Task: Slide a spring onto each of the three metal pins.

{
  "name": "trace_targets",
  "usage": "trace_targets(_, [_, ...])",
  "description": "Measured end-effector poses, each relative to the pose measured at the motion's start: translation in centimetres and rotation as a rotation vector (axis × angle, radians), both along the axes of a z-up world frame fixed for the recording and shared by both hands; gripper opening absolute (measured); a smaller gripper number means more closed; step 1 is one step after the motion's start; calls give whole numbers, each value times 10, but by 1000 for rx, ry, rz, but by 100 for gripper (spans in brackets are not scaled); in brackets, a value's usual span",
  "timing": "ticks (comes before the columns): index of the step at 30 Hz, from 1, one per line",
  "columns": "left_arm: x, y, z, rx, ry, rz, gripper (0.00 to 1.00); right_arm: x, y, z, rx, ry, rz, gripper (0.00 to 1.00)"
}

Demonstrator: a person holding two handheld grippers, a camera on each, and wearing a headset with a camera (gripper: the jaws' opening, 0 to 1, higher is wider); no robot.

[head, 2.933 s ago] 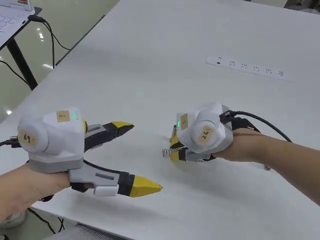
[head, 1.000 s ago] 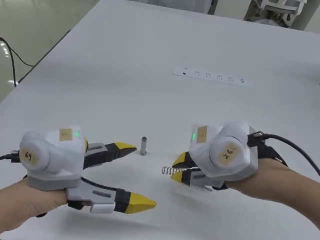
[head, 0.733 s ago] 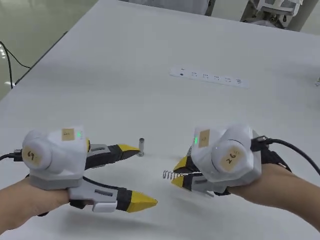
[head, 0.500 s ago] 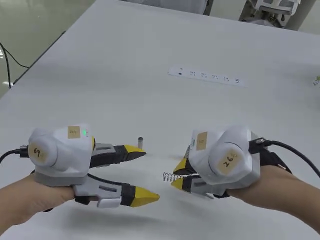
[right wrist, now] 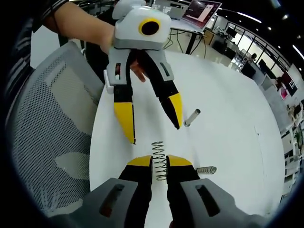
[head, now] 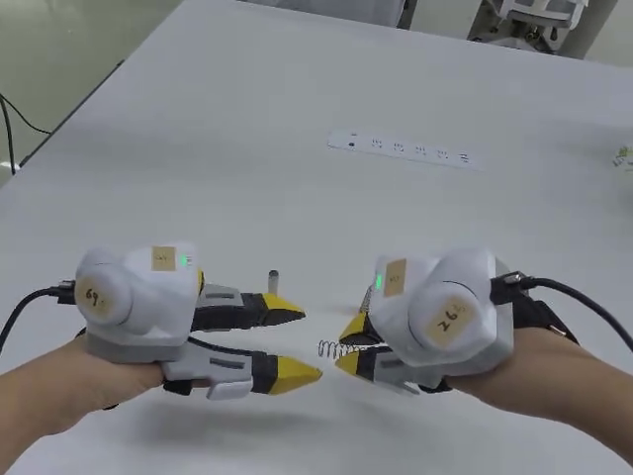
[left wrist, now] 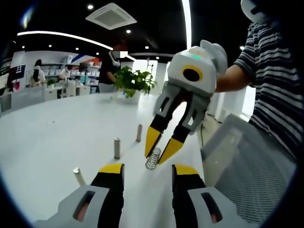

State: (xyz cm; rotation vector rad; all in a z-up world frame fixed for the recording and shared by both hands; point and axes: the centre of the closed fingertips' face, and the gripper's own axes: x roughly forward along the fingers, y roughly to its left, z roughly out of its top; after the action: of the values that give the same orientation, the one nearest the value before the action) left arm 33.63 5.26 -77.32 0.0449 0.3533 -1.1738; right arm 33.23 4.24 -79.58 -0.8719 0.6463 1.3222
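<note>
The spring [head: 331, 347] is pinched at one end by the right tongs [right wrist: 159, 162], which are closed narrow on it. Its free end sticks out toward the left tongs [left wrist: 148, 168], which stand wide with nothing between them, tips just beside the spring. A metal pin [head: 274, 280] stands upright on the white table [head: 297, 119] near the left tongs. A power strip [head: 406, 150] lies well beyond.

Spring [right wrist: 158, 151]: silver coil, one end clamped by right gripper [right wrist: 160, 162], rest projecting forward.
Pins [left wrist: 117, 148]: three short metal pins, standing in a row.
</note>
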Motion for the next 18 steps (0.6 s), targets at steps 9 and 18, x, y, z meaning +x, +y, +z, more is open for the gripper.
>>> trace_targets(9, [1, -10, -4, 8, -6, -32, 24, -1, 0, 0, 1, 5, -3, 8])
trace_targets(18, [2, -13, -6, 15, -9, -52, 18, -1, 0, 3, 12, 4, -4, 8])
